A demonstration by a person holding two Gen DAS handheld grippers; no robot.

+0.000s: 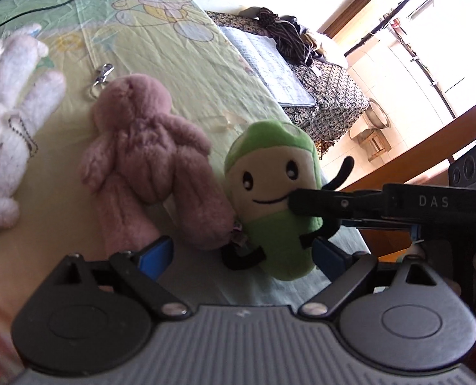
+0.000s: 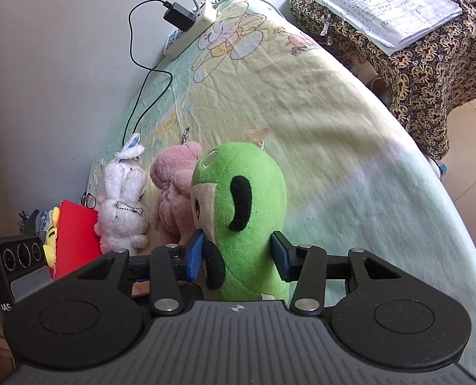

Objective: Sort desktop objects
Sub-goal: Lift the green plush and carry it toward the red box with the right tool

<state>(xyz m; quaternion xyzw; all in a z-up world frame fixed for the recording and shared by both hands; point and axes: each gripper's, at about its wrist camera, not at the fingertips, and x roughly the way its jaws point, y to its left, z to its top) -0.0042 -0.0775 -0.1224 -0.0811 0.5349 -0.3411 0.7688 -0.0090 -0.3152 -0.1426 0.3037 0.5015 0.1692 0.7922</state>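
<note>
On the bench (image 2: 350, 160), our right gripper (image 2: 238, 256) pinches the green plush (image 2: 257, 192); our left gripper (image 1: 241, 253) has its jaws spread.

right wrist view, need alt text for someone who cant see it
The right hand-held gripper has its blue pads on either side of a green plush toy on a pastel bedsheet. Left of it lie a pink plush and a white bunny.

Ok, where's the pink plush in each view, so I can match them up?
Left wrist: pink plush lies left of centre, between the white bunny and the green plush.
Right wrist: pink plush sits centre-left, partly behind the green plush.
Shared landmark: the white bunny beside it.
</note>
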